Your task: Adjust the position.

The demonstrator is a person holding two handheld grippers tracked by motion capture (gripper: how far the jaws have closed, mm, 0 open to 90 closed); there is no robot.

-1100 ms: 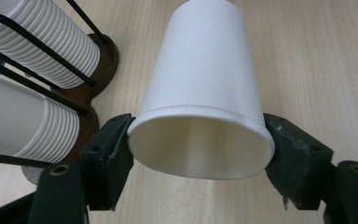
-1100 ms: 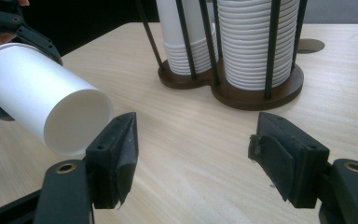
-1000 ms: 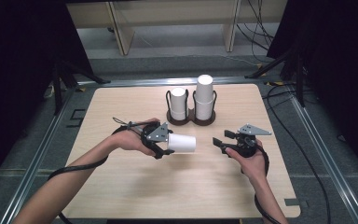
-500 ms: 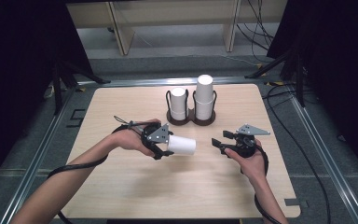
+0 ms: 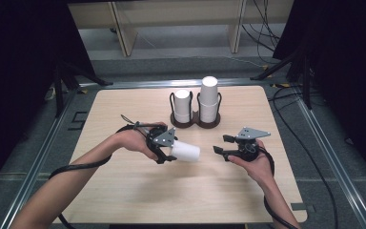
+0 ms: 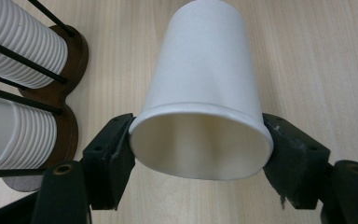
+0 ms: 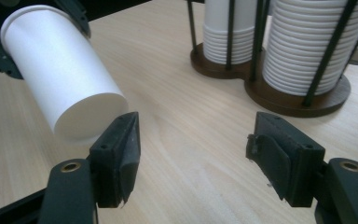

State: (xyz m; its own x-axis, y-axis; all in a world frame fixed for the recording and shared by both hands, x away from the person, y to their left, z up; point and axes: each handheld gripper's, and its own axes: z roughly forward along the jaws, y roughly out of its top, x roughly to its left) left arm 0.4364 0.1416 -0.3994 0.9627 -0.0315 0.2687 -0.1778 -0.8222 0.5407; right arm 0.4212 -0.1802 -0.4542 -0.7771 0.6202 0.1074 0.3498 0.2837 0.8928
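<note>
Cup [image 5: 187, 151] unmoved in left tool [image 5: 166, 153]; right tool [image 5: 220, 144] narrower.

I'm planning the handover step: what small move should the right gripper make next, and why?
Probably ease the right gripper toward the paper cup's closed end. The left gripper clamps the cup's rim and holds it sideways, base toward the right gripper, whose fingers stand apart with nothing between them.

Dbl wooden cup holder [image 5: 195, 121] w/ two cup stacks [image 5: 208, 98] on table [image 5: 124, 191].
</note>
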